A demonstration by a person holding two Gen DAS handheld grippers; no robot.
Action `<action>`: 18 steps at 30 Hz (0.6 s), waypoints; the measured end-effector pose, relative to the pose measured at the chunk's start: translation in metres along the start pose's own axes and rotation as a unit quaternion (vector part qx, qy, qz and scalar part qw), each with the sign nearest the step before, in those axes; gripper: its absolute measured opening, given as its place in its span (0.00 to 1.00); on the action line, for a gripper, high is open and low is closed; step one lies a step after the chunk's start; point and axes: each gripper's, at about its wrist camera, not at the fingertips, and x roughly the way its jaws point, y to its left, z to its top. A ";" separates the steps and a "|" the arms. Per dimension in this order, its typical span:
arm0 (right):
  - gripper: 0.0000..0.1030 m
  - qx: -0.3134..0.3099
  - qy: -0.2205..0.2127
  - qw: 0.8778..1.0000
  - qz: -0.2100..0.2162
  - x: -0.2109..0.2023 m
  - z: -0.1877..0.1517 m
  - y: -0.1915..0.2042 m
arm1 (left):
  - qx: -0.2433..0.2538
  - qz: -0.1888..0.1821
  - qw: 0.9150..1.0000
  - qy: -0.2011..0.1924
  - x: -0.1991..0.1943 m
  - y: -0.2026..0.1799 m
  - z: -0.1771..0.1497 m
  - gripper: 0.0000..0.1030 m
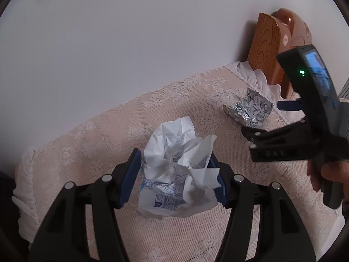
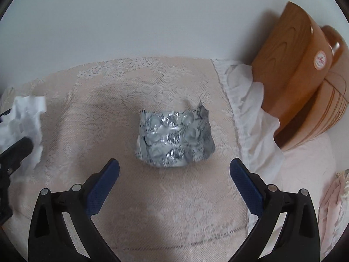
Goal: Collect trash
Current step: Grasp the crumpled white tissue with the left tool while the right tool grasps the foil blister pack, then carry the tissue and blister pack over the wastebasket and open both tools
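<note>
The left tool (image 1: 174,174) pinches the crumpled paper (image 1: 177,170), low in the frame; it is light and squashy. The right tool (image 2: 174,183) gapes wide before the crinkly foil pill pack (image 2: 173,138), mid-frame on the lace-covered bench (image 2: 91,100); grab its sides.

Crumpled matt paper (image 1: 178,170), shiny foil blister pack (image 2: 174,139) (probably plastic-backed), lace cloth (image 2: 174,207).
</note>
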 end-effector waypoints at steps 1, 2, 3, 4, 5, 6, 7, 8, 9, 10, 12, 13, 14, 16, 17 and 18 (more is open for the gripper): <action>0.97 0.001 0.003 1.000 -0.001 0.008 0.006 0.001 | -0.003 -0.002 1.000 0.001 -0.003 0.002 -0.003 0.57; 0.97 0.002 0.004 1.000 0.000 0.012 0.009 0.000 | -0.005 -0.003 1.000 0.000 -0.005 0.003 -0.005 0.57; 0.97 0.006 0.006 1.000 0.003 0.015 0.012 0.001 | -0.006 -0.002 1.000 -0.001 -0.009 0.006 -0.007 0.57; 0.97 0.012 0.005 1.000 0.008 0.018 0.017 0.000 | -0.006 -0.002 1.000 -0.002 -0.011 0.006 -0.009 0.57; 0.97 0.019 0.004 1.000 0.017 0.022 0.020 -0.003 | -0.006 -0.002 1.000 -0.002 -0.011 0.007 -0.009 0.57; 0.97 0.025 0.001 0.999 0.023 0.023 0.022 -0.005 | -0.006 -0.001 1.000 -0.003 -0.012 0.007 -0.010 0.57; 0.97 0.036 -0.002 0.999 0.027 0.024 0.024 -0.009 | -0.006 -0.001 1.000 -0.003 -0.013 0.007 -0.011 0.57; 0.89 0.040 -0.001 0.999 0.032 0.024 0.024 -0.010 | -0.006 0.000 1.000 -0.003 -0.014 0.007 -0.012 0.57; 0.79 0.045 0.003 0.998 0.040 0.024 0.025 -0.011 | -0.006 0.000 1.000 -0.002 -0.015 0.006 -0.013 0.57; 0.70 0.055 0.003 0.997 0.050 0.020 0.025 -0.014 | -0.005 0.000 1.000 -0.002 -0.017 0.005 -0.014 0.57; 0.66 0.058 -0.003 0.997 0.056 0.012 0.022 -0.015 | -0.005 -0.003 1.000 -0.002 -0.020 0.001 -0.016 0.57; 0.65 0.059 -0.009 0.997 0.055 0.002 0.016 -0.016 | -0.006 -0.005 1.000 -0.002 -0.023 0.000 -0.017 0.57; 0.65 0.063 -0.015 0.996 0.056 -0.007 0.010 -0.016 | -0.008 -0.007 1.000 -0.002 -0.028 -0.003 -0.020 0.57; 0.65 0.074 -0.023 0.995 0.066 -0.022 -0.003 -0.017 | -0.007 -0.016 1.000 -0.004 -0.040 -0.010 -0.027 0.57; 0.65 0.090 -0.034 0.992 0.079 -0.041 -0.020 -0.021 | -0.007 -0.019 1.000 -0.006 -0.046 -0.015 -0.032 0.57; 0.65 0.095 -0.038 0.991 0.084 -0.049 -0.028 -0.022 | -0.006 -0.021 1.000 -0.007 -0.054 -0.021 -0.037 0.57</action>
